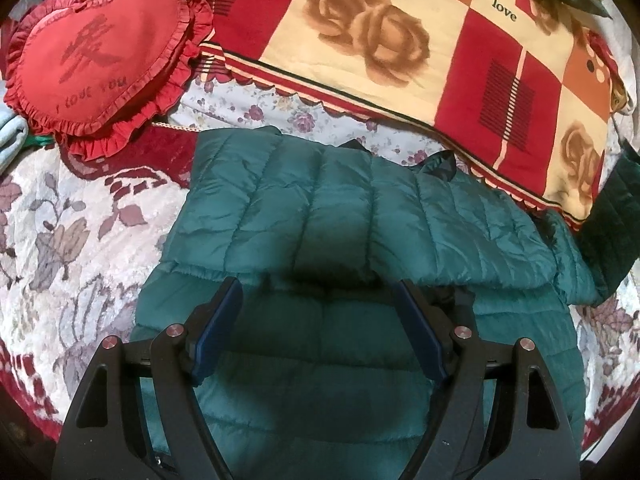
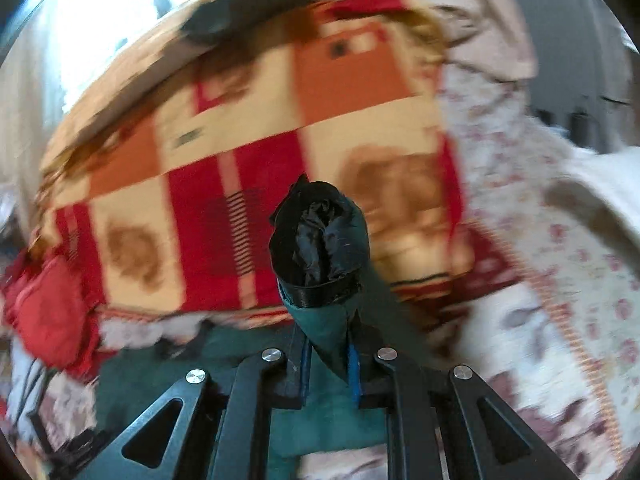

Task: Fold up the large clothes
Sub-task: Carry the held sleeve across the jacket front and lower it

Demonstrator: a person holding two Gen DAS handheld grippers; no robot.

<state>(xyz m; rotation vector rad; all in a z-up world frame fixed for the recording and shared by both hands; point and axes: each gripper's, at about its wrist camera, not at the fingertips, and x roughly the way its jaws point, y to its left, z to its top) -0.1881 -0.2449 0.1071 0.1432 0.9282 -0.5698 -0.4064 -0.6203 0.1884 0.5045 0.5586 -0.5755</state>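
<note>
A green quilted jacket (image 1: 360, 216) lies on a bed (image 1: 80, 216) covered by a floral spread, one padded panel folded across its middle. The left gripper (image 1: 318, 332) hovers over the jacket's lower half with its jaws spread wide and nothing between them. At ten o'clock from the jacket sits a red heart-shaped cushion (image 1: 104, 52); from twelve to two o'clock lies a red, cream and orange patchwork blanket (image 1: 400, 40) with rose prints. In the blurred right wrist view, the right gripper (image 2: 328, 360) is pinched tight on a bunched sleeve end (image 2: 320, 240), its dark lining sticking up beyond the fingertips toward twelve o'clock.
</note>
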